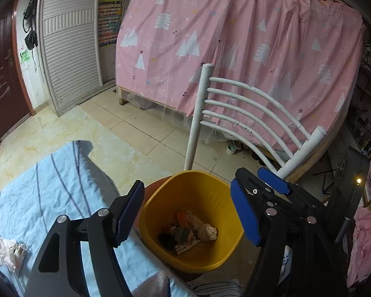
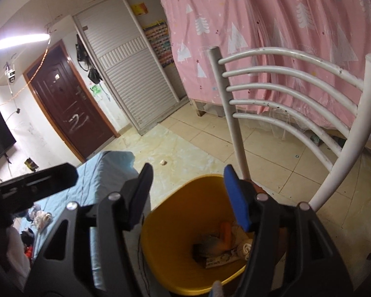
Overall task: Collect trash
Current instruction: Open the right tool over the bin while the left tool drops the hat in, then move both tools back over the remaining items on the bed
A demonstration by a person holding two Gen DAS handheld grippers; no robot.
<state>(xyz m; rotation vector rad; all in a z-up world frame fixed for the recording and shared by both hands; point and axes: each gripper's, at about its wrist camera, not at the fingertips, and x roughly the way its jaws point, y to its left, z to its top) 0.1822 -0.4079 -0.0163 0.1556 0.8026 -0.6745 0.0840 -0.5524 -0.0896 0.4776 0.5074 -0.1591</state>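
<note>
Left tool [image 1: 188, 212] agape | right tool [image 2: 188, 198] agape | trash [image 1: 190, 232] in yellow bin [image 1: 205, 190] below both

smooth yellow plastic bin [image 1: 160, 212], chipped white painted chair [image 1: 247, 109], pink cloth curtain [image 1: 235, 37], glossy floor tiles [image 1: 141, 133]

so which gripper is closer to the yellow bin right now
Hard to separate; the right looks marginally nearer. The right gripper hangs open over the yellow bin, its fingers framing the rim. The left gripper also hovers open above it, beside the right.
</note>
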